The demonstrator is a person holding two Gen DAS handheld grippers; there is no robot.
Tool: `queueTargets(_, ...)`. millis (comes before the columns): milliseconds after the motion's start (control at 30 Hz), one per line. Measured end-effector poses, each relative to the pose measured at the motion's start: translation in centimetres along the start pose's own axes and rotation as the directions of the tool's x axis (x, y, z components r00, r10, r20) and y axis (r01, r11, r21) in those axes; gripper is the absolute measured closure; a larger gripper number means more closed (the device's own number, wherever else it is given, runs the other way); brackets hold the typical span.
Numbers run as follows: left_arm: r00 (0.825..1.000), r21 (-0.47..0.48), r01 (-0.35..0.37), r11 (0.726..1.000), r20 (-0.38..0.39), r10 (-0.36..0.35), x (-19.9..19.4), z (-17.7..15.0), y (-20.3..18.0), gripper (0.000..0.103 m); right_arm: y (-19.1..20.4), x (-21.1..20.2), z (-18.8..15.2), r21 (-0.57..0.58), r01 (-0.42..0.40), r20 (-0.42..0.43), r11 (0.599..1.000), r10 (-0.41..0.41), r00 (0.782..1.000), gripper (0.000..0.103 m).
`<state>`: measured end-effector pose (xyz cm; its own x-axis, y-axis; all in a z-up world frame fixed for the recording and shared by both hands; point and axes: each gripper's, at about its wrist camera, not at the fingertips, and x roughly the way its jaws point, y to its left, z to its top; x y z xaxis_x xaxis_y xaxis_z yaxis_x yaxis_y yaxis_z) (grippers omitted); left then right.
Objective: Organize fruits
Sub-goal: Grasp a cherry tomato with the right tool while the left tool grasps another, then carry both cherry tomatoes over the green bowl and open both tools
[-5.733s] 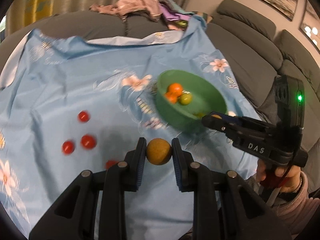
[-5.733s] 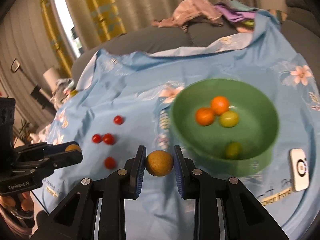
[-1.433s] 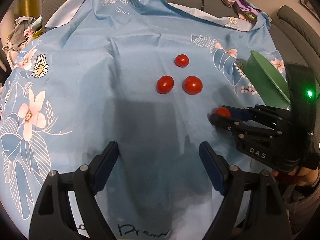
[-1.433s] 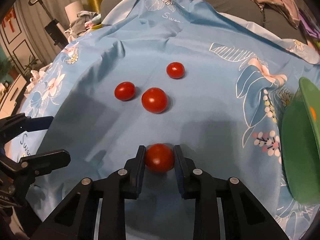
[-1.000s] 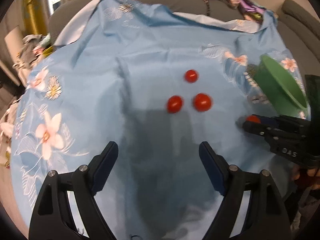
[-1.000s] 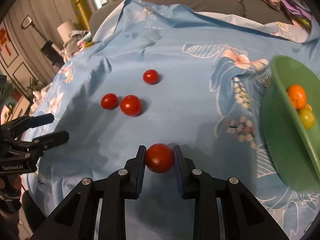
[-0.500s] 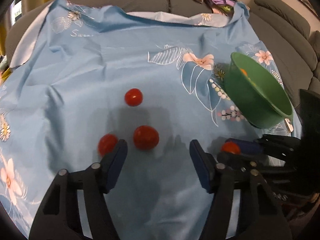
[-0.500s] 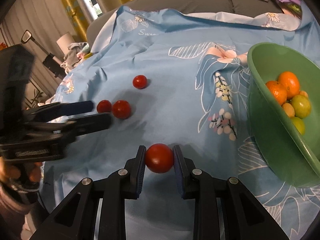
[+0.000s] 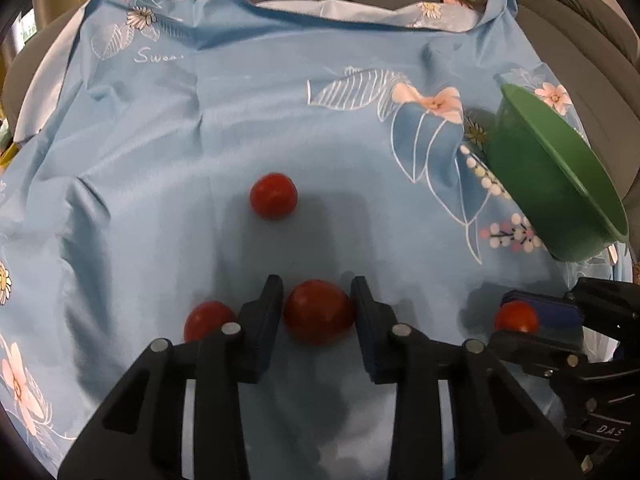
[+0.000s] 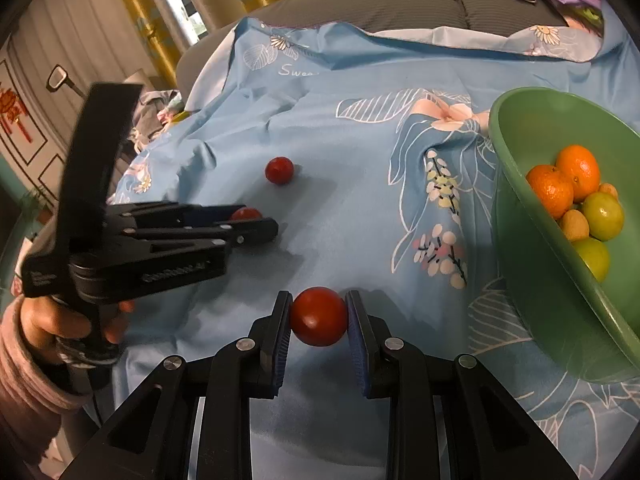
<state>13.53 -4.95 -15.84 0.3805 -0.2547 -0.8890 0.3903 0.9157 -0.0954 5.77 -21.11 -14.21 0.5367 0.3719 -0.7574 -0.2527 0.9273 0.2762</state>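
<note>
Right wrist view: floral blue cloth point(image 10: 360, 208) over sofa point(image 10: 400, 4).

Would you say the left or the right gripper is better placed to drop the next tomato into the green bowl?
Right. The right gripper already clamps a tomato beside the green bowl. The left gripper is closing around another tomato on the cloth, farther from the bowl.

Four red tomatoes point(image 9: 273, 195) are counted. One green bowl point(image 10: 532, 248) is seen at right, in which two oranges point(image 10: 579, 173), two green fruits point(image 10: 603, 216) and two small yellowish fruits point(image 10: 575, 224) are counted.
</note>
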Motion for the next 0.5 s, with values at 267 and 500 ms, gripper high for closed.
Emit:
queueTargets(267,1.000,-0.017,0.002,1.000,-0.021,-0.003,-0.7,-0.9,-0.1,0.071,-0.1,-0.1,0.1,0.000,0.006,-0.006,1.000,-0.006,1.000,0.074)
queueTargets(500,1.000,-0.065,0.027,0.998,-0.009,-0.028,-4.4,-2.7,-0.1,0.071,1.0,-1.5,0.1,-0.023,0.011,0.016,1.000,-0.011,1.000,0.074)
